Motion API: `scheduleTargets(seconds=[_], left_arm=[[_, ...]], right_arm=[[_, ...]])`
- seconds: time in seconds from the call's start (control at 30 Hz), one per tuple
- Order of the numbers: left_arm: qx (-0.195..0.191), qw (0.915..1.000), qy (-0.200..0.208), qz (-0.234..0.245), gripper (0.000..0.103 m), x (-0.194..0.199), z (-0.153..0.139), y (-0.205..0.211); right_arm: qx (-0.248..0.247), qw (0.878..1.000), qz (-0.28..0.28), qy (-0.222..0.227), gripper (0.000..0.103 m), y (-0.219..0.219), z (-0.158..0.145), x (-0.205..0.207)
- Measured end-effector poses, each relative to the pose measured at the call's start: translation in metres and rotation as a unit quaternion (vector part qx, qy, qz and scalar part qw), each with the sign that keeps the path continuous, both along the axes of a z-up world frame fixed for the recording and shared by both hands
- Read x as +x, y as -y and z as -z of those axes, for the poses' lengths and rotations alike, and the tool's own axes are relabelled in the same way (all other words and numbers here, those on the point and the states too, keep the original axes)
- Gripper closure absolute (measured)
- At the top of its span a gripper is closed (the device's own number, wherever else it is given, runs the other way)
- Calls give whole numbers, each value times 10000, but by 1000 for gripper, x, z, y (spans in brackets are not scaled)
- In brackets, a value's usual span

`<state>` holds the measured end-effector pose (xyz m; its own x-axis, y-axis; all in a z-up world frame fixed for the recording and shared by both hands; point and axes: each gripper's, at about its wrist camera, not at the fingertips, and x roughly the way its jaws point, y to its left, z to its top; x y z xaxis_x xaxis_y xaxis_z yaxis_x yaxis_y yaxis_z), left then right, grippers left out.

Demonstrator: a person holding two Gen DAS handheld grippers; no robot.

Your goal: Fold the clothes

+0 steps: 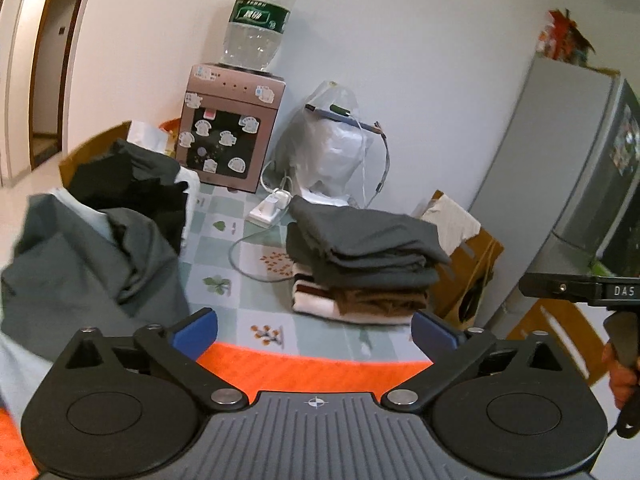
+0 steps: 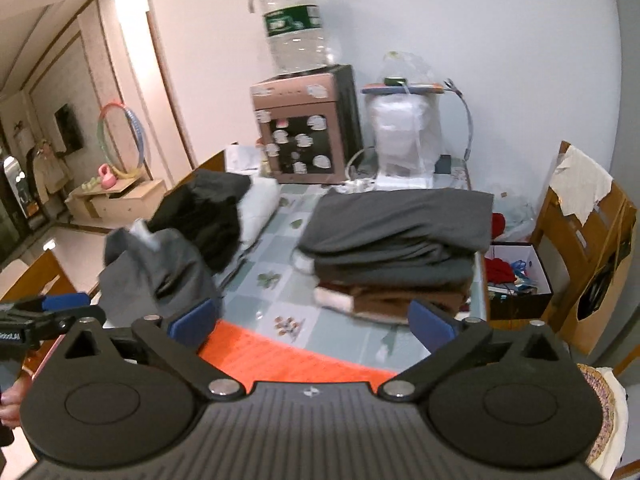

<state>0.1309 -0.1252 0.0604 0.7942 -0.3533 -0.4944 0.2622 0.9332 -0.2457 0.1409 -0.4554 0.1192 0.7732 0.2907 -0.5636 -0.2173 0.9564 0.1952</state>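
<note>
Left wrist view, from left to right: a heap of unfolded grey and black clothes [image 1: 100,240] on the table's [image 1: 248,312] left side; a water dispenser [image 1: 232,128] at the back against the wall; a folded stack [image 1: 360,264], grey on top and brown and white beneath, right of centre; a fridge [image 1: 568,168] at the far right. Left gripper [image 1: 314,334]: jaws wide apart, nothing between them, above an orange mat [image 1: 312,368]. Right wrist view: right gripper [image 2: 312,328] likewise spread wide and empty, facing the stack [image 2: 400,248].
</note>
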Motion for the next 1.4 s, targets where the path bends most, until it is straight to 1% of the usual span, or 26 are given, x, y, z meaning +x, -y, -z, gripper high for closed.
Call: scheduleTargets(seconds=[0.17,0.23,0.43,0.53,0.63,0.67,0.7,0.8,0.87,0.93,1.0,1.1,1.2,1.3,1.4], left_arm=[[398,9990,152,117,0,-44,-3,-19],[577,9981,169,127,0,-60,-2,-26],[1303,9905,410,140,0,-112,7,-47],[1463,9877,520,186,0,-136,13,-58],[1529,9859,685,-4,0,-161,22,-69],[1548,9855,698,-61,0,-168,26,-72],[1534,9864,593,-53,0,-172,29,-76],[1375,9904,122,26,0,-175,40,-87],[1280,9917,-128,-6,0,-177,45,-93],[1276,9915,-217,-135,0,-180,49,-99],[1291,9908,-270,-296,0,-182,49,-104],[1243,9901,-398,-521,0,-180,49,-107],[1168,9888,-541,-755,0,-177,49,-108],[1026,9881,-603,-976,0,-178,50,-107],[852,9879,-729,-1070,0,-176,53,-104]], right_arm=[[-286,9992,262,-36,0,-48,3,-52],[-350,9985,424,17,0,-68,6,-74],[-373,9952,894,150,0,-118,20,-131],[-581,9922,1099,100,0,-144,27,-155],[-807,9879,1321,10,0,-167,36,-176],[-875,9872,1331,50,0,-173,38,-183],[-897,9875,1293,104,0,-178,40,-190],[-964,9880,1179,265,0,-193,46,-210],[-817,9897,1151,243,0,-197,50,-218],[-609,9915,1141,151,0,-199,54,-221],[-502,9925,1116,20,0,-200,57,-218],[-522,9925,1109,-45,0,-199,60,-217],[-526,9906,1250,-175,0,-196,65,-211],[-474,9893,1351,-260,0,-190,71,-208],[-455,9891,1364,-322,0,-187,78,-207]])
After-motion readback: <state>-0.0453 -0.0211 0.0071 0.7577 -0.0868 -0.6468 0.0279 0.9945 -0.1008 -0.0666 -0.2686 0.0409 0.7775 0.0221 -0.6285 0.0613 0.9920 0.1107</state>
